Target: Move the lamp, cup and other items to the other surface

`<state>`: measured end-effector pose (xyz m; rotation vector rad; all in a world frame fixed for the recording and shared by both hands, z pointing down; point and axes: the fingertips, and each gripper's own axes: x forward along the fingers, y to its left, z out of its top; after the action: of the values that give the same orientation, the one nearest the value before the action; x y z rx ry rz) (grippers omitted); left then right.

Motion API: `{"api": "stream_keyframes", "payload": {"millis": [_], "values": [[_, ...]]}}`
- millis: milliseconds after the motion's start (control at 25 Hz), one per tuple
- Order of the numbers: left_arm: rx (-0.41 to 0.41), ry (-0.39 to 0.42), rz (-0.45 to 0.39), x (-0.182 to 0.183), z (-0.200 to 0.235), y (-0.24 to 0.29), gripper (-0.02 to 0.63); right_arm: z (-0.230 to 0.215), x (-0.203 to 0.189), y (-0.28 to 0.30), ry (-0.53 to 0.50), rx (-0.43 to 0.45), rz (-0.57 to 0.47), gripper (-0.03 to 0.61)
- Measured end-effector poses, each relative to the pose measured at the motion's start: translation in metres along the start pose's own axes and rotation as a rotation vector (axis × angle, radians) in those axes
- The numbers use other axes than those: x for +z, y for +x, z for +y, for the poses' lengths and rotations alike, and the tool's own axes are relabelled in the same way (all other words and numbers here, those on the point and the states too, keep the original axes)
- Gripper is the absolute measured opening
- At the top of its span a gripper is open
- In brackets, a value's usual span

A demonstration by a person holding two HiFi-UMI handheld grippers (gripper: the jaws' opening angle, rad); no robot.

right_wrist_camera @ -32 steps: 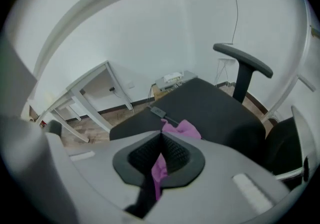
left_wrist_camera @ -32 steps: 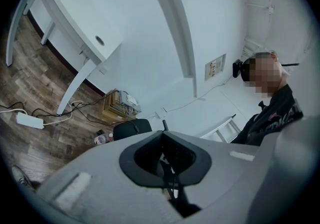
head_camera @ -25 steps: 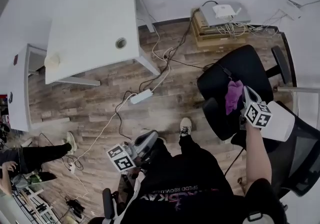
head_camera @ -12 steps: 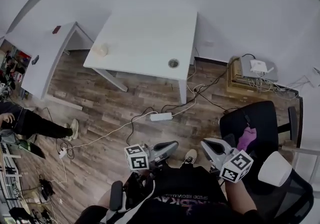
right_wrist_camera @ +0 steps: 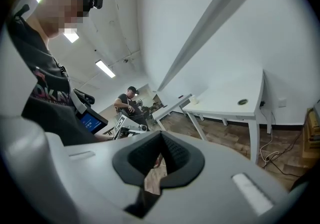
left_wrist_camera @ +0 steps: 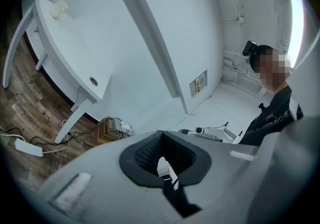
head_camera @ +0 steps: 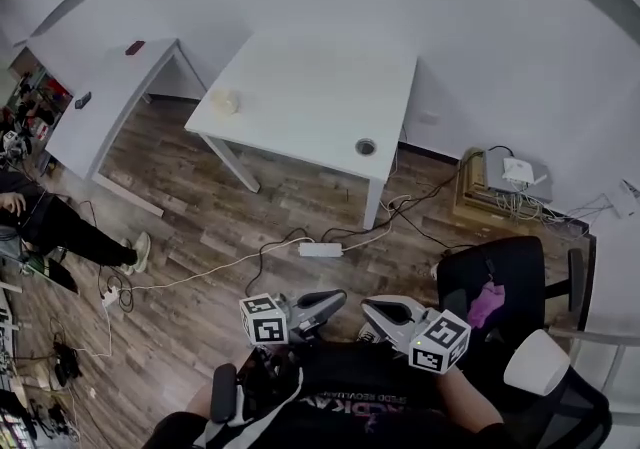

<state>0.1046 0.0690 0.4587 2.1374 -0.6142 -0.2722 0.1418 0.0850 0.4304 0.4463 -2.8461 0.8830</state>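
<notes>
A small cream cup-like object stands on the far left corner of the white table; it also shows in the left gripper view and the right gripper view. A purple cloth lies on the black chair at the right. My left gripper and right gripper are held close to the body, side by side, well short of the table. Both are shut with nothing between the jaws, as the left gripper and right gripper show in their own views.
A second white table stands at the left with a red item on it. A power strip and cables lie on the wood floor. A box with a router sits by the wall. A person's legs are at far left.
My right gripper has left the purple cloth on the chair and swung left to the front of the body. The left gripper rose a little. The head view lifted toward the tables.
</notes>
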Motion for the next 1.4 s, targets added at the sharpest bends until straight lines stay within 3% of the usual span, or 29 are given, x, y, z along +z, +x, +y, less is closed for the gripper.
{"api": "stream_keyframes", "payload": {"millis": [320,520,880,1040,1400], "values": [[-0.007,0.029,-0.015,-0.004,-0.010,-0.012,-0.002,0.014,-0.005,0.007,-0.018,0.046,0.034,0.004],[0.066,0.067,-0.036,-0.009,-0.004,-0.017,-0.002,0.015,-0.009,0.004,-0.017,0.061,0.039,0.005],[0.098,0.051,-0.067,-0.013,-0.007,-0.025,-0.002,0.018,-0.011,0.000,-0.018,0.090,0.044,0.005],[0.066,0.056,-0.063,-0.018,-0.012,-0.021,-0.002,0.016,-0.012,-0.002,-0.015,0.080,0.047,0.005],[-0.044,0.074,0.029,-0.028,-0.032,-0.009,-0.002,0.013,-0.015,-0.002,0.003,0.066,0.059,0.005]]}}
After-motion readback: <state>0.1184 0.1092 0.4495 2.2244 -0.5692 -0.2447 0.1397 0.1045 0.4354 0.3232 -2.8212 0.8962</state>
